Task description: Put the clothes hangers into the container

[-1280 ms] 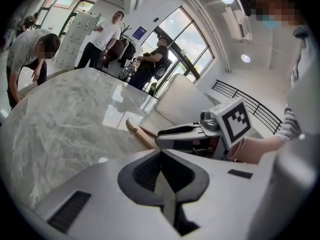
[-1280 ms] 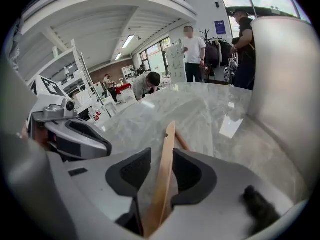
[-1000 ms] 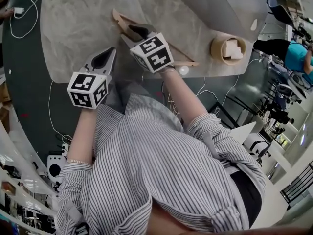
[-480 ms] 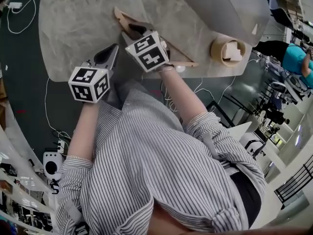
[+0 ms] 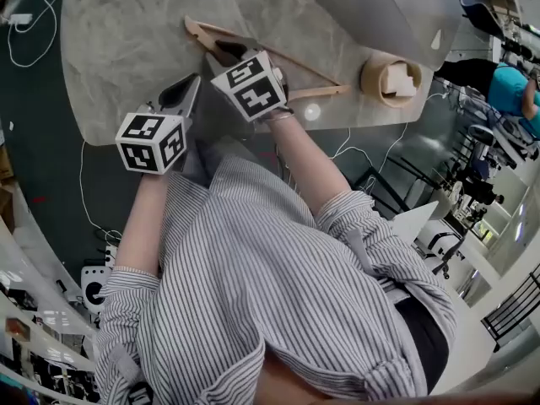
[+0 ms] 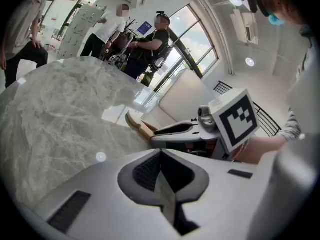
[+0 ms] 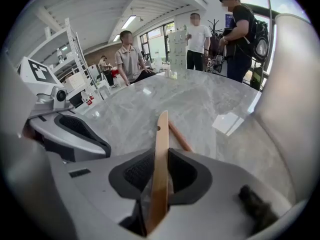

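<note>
A wooden clothes hanger [image 5: 291, 67] lies on the grey marble table [image 5: 126, 49]. My right gripper [image 5: 226, 54] is over its left part. In the right gripper view one flat wooden arm of the hanger [image 7: 161, 134] stands on edge between the jaws, which are closing, and both pads touch it. The hanger's lower bar [image 7: 179, 136] runs off to the right beyond. My left gripper [image 5: 191, 86] hovers at the table's near edge, just left of the right one, shut with nothing in it [image 6: 161, 155]. A round wooden container [image 5: 390, 80] stands at the table's right end.
A large grey curved object [image 5: 380, 7] stands at the table's far right. Several people [image 7: 131, 56] stand beyond the far side of the table. Cables [image 5: 34, 32] lie on the dark floor to the left. A pale block [image 5: 403, 81] sits in the container.
My right gripper has edged along the hanger toward the table's left, and the hanger's left end sits a little further left. The left gripper has barely moved.
</note>
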{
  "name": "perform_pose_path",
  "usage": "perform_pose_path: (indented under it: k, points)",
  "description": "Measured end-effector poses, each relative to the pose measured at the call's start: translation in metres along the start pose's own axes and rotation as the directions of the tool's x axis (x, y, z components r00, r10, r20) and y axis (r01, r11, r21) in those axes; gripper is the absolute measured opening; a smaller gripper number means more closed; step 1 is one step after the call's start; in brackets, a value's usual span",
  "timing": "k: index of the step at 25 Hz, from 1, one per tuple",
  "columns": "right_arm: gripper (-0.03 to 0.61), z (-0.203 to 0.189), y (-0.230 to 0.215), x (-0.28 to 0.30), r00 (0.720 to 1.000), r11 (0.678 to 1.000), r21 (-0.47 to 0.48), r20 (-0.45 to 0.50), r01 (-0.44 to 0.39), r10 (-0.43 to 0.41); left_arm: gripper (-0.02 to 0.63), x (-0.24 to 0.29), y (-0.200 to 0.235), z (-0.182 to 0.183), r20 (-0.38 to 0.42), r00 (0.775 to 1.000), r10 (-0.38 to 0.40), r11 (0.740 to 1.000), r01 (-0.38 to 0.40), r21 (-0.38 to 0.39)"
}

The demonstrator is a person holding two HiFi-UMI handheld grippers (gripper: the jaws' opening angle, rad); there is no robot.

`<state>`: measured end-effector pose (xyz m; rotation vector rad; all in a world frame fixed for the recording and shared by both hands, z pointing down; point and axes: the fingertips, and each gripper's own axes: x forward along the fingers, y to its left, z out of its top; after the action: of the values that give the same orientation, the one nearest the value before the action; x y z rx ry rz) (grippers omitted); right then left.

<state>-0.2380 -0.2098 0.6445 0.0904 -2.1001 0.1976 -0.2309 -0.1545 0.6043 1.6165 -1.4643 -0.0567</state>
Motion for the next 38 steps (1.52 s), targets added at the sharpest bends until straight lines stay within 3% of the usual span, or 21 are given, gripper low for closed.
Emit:
perform_pose_path:
  k: [5, 12, 20, 26, 33, 38]
  points:
    - [0.087, 0.003, 0.006, -0.006, 1.0, 1.0, 0.006, 0.017, 0.01, -0.01, 0.011, -0.003, -0.004, 0.003, -0.005, 1.0, -0.012, 1.0, 0.012, 0.023]
    - [0.087, 0.033, 0.013, -0.045, 0.989, 0.998, -0.018, 0.143, 0.052, -0.049, 0.011, -0.013, -0.011, 0.009, 0.008, 1.0, -0.015, 0.998, 0.015, 0.053]
    - [0.087, 0.06, -0.001, -0.101, 0.959, 0.992, 0.018, 0.255, 0.124, -0.125, 0.011, -0.022, -0.044, 0.047, 0.088, 0.995, -0.053, 0.989, 0.04, 0.139]
    - [0.087, 0.066, -0.001, -0.146, 0.927, 0.986, 0.051, 0.335, 0.158, -0.166, 0.011, -0.03, -0.07, 0.075, 0.124, 0.989, -0.077, 0.968, 0.044, 0.249]
    - [0.087, 0.073, -0.017, -0.199, 0.875, 0.972, 0.111, 0.425, 0.206, -0.233, 0.011, -0.032, -0.115, 0.114, 0.169, 0.971, -0.167, 0.946, 0.11, 0.304]
    - [0.087, 0.084, -0.031, -0.24, 0.821, 0.96, 0.137, 0.497, 0.246, -0.281, 0.011, -0.04, -0.144, 0.147, 0.216, 0.948, -0.234, 0.932, 0.155, 0.327]
